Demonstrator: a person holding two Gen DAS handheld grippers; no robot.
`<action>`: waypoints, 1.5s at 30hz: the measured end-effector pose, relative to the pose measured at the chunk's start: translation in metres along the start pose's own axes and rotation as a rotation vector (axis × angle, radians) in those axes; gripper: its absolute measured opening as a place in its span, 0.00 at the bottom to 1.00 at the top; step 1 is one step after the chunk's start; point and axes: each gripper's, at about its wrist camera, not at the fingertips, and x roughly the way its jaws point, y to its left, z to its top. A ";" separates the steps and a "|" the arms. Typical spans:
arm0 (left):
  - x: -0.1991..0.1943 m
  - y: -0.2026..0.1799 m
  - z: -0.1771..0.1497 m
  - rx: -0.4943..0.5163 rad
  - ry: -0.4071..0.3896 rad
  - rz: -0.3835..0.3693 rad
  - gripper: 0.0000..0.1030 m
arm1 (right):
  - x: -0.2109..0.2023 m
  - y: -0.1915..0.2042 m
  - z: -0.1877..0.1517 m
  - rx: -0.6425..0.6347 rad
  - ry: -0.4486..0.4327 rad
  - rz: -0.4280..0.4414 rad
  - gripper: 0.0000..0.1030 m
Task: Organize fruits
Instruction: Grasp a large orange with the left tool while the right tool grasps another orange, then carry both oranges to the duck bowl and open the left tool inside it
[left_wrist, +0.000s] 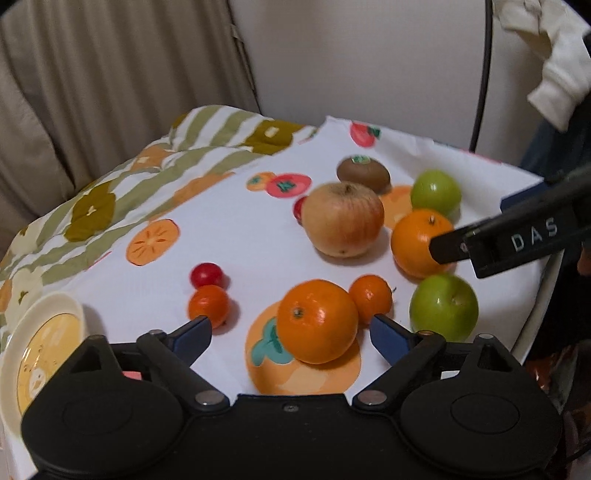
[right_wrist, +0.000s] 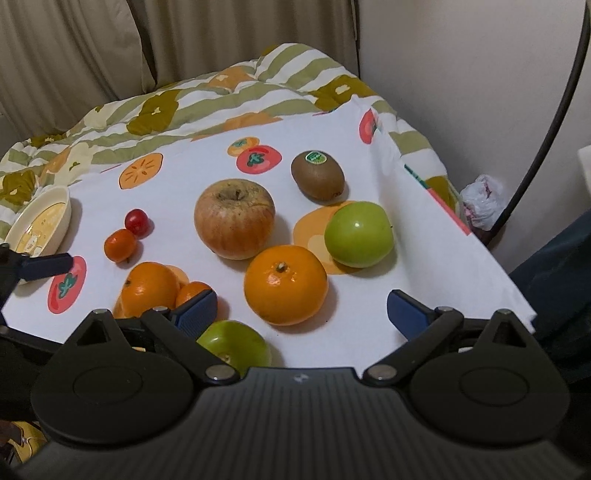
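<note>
Fruits lie on a white fruit-print cloth (left_wrist: 258, 236). My left gripper (left_wrist: 290, 330) is open, its jaws on either side of a large orange (left_wrist: 317, 320). A small orange (left_wrist: 370, 298) touches that one. My right gripper (right_wrist: 301, 310) is open around another large orange (right_wrist: 285, 284); it also shows in the left wrist view (left_wrist: 415, 242) with the right gripper's finger (left_wrist: 448, 246) against it. A red-yellow apple (right_wrist: 235, 218), a kiwi (right_wrist: 317, 175), two green apples (right_wrist: 359, 234) (right_wrist: 233, 345), a small orange (right_wrist: 120, 245) and a cherry tomato (right_wrist: 136, 221) lie around.
A cream bowl (right_wrist: 40, 221) stands at the cloth's left edge; it also shows in the left wrist view (left_wrist: 44, 350). A striped quilt (right_wrist: 229, 92) and curtains lie behind. The cloth's right edge (right_wrist: 480, 258) drops off beside a wall and a black cable (right_wrist: 546, 140).
</note>
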 end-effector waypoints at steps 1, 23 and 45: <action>0.005 -0.001 0.000 0.005 0.008 -0.001 0.91 | 0.003 -0.001 0.000 -0.002 0.004 0.005 1.00; 0.038 -0.010 0.002 0.059 0.071 -0.038 0.63 | 0.042 -0.006 0.009 -0.037 0.083 0.105 0.85; 0.028 -0.011 -0.004 -0.033 0.043 0.033 0.60 | 0.050 -0.002 0.015 -0.074 0.078 0.130 0.76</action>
